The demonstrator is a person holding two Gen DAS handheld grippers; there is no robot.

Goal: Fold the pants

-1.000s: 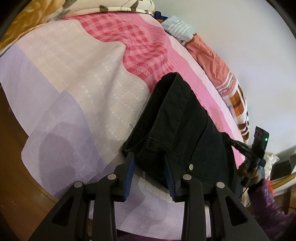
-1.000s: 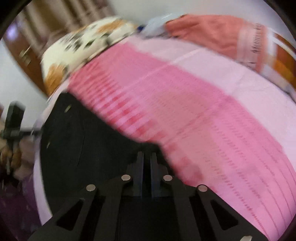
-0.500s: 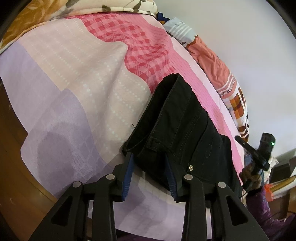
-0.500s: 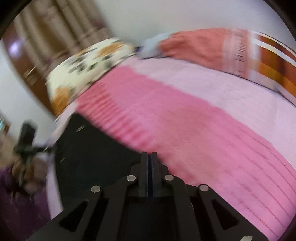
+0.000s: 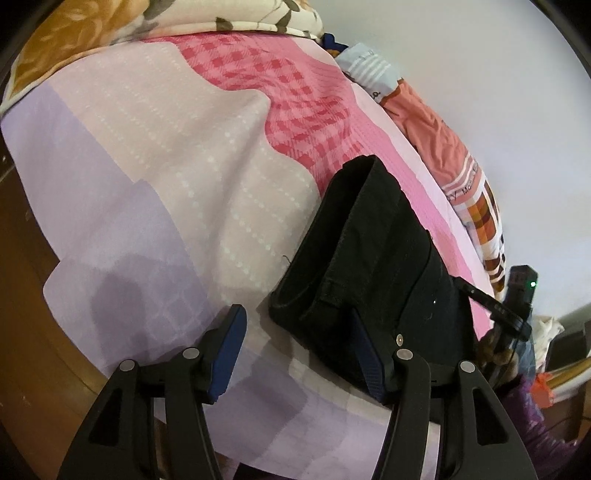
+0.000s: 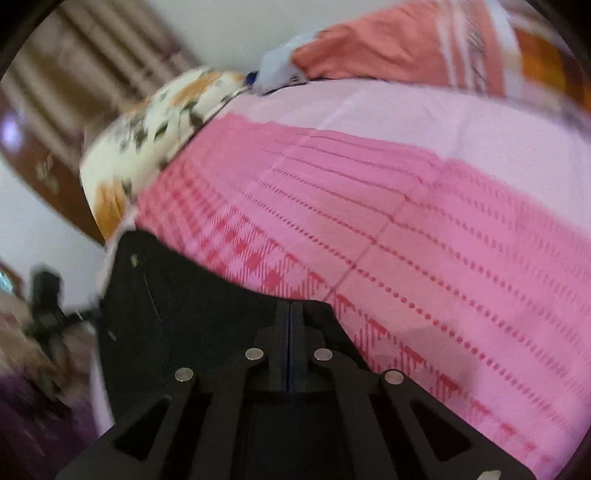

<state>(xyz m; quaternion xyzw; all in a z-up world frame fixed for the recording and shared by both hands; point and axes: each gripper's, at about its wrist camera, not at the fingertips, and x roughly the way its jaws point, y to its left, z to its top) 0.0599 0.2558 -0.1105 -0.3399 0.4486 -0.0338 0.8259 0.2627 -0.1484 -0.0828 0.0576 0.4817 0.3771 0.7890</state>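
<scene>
Black pants [image 5: 380, 258] lie on the bed [image 5: 166, 192], already folded into a compact stack near the bed's near edge, waistband end toward the left wrist camera. The stack sits across the boundary between the pink check panel and the pale lilac panel of the sheet.

Left gripper [image 5: 299, 343]: fingers spread wide, nothing between them that is gripped. The right-hand finger [image 5: 365, 354] sits against or just under the waistband corner; the other one [image 5: 229, 343] is over bare sheet, beside the stack. Contact on the right-hand finger cannot be confirmed.

Right gripper [image 6: 290, 321]: fingers pressed together, no visible gap. Its tips sit right at the edge of the pants [image 6: 166, 306]. If a thin layer of cloth is pinched, the view does not show it; frame is motion-blurred.

Judged step: late in the fold. Pants look like they have at least two folds in them, and the left side reads as released. Likely either a final tidy or one more fold.

Next move calls for:
- a clear read on whether the right gripper holds cloth
- if another fold is wanted, the left fingers need to close on the whole waistband stack, not just the top layer
- both sides lifted evenly so layers do not slide
- keeping clear of the pillow [image 5: 110, 33] and the orange blanket [image 5: 436, 129] along the far side
</scene>
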